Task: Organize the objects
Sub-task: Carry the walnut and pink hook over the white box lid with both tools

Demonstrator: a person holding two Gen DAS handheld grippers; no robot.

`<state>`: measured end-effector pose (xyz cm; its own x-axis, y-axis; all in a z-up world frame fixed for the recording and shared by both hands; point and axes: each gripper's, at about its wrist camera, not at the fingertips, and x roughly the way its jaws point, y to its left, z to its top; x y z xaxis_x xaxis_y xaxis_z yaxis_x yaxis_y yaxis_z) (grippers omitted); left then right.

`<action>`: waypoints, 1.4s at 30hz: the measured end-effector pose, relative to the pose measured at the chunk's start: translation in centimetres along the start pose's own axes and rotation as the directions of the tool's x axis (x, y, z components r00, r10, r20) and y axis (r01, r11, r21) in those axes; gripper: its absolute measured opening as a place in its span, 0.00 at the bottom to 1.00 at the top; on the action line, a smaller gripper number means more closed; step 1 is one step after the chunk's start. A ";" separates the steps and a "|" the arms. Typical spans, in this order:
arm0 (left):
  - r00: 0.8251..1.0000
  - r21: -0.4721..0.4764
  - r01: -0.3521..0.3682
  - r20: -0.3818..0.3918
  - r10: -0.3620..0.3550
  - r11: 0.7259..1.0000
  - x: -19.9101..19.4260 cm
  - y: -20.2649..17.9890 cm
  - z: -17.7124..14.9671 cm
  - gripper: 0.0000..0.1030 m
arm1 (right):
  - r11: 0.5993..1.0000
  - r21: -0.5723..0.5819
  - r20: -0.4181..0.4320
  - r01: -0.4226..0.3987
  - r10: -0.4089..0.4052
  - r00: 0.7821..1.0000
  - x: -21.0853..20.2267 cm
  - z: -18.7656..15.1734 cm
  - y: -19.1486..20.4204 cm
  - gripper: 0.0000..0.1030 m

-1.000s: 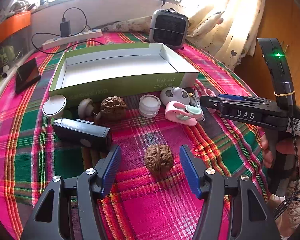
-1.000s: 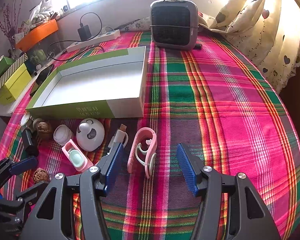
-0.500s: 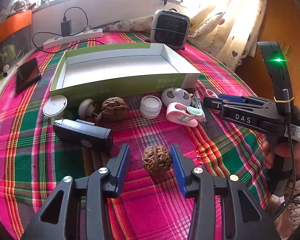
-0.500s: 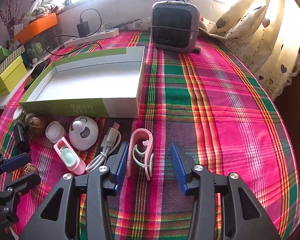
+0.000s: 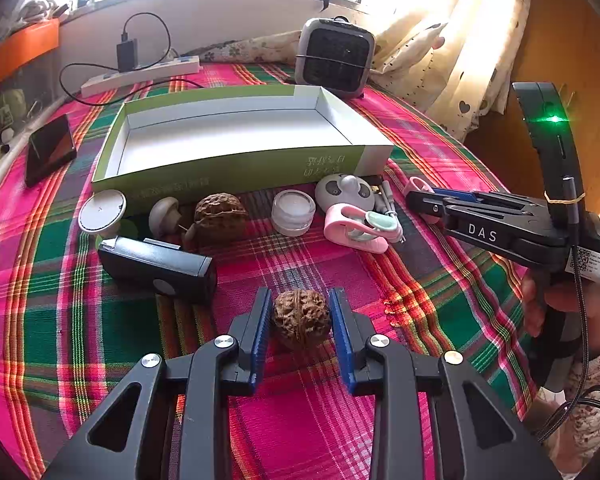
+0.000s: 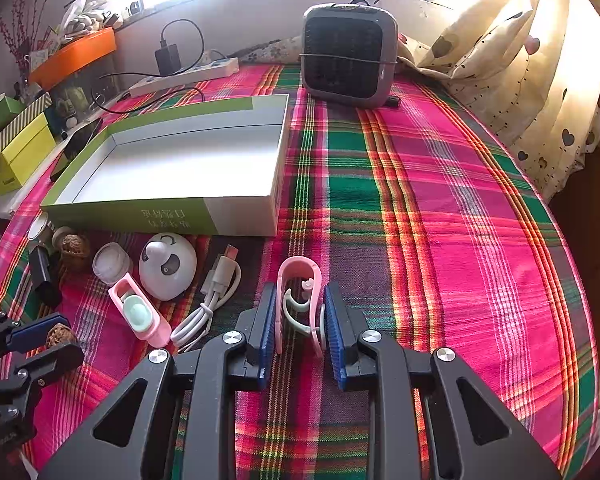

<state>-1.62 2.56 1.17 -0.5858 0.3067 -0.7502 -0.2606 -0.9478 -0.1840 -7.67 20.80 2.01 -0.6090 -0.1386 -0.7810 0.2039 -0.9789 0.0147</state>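
A brown walnut (image 5: pixel 302 318) lies on the plaid cloth between the blue pads of my left gripper (image 5: pixel 300 300). Its jaws are closing and both pads touch the shell. In the right wrist view a pink U-shaped clip (image 6: pixel 300 261) with a mint inner arm lies between the pads of my right gripper (image 6: pixel 300 288). These jaws are closing too and press its sides. The green and white open box (image 5: pixel 236 168) stands empty behind the row of small items. The left wrist view shows the right gripper (image 5: pixel 428 200) from the side, held by a hand.
Along the box front lie a white disc (image 5: pixel 101 212), a mushroom figure (image 5: pixel 164 216), a second walnut (image 5: pixel 220 218), a black device (image 5: pixel 156 264), a white jar (image 5: pixel 293 212), a panda gadget (image 5: pixel 344 192), a pink holder (image 5: pixel 356 230) and a white cable (image 6: pixel 216 300). A grey heater (image 6: pixel 348 56) stands behind.
Both grippers stayed in place while their jaws came together, the left onto the walnut and the right onto the pink clip.
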 end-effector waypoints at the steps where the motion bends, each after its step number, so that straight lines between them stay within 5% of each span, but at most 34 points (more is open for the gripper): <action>1: 1.000 -0.001 0.001 0.000 -0.001 1.000 0.0 0.0 0.0 0.26 | 1.000 0.001 0.000 -0.001 0.001 1.000 0.0 0.0 0.0 0.23; 14: 1.000 0.004 0.019 0.011 -0.019 1.000 -0.5 -0.2 1.0 0.26 | 0.999 0.016 0.021 -0.052 0.052 0.998 -1.2 0.2 0.0 0.23; 28: 0.998 -0.026 0.010 0.067 -0.008 1.000 -1.2 1.9 6.1 0.26 | 0.997 -0.005 0.081 -0.082 0.082 0.993 -3.2 3.3 0.9 0.23; 42: 0.997 -0.099 -0.028 0.071 0.035 0.995 1.9 6.4 10.5 0.26 | 0.990 -0.034 0.058 -0.138 0.140 0.988 -0.3 6.9 2.7 0.23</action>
<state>-12.46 -2.04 5.25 -0.6476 0.2789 -0.7091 -0.1673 -0.9599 -0.2249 -12.24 17.18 6.59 -0.6175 -0.2828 -0.7340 0.3119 -0.9447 0.1016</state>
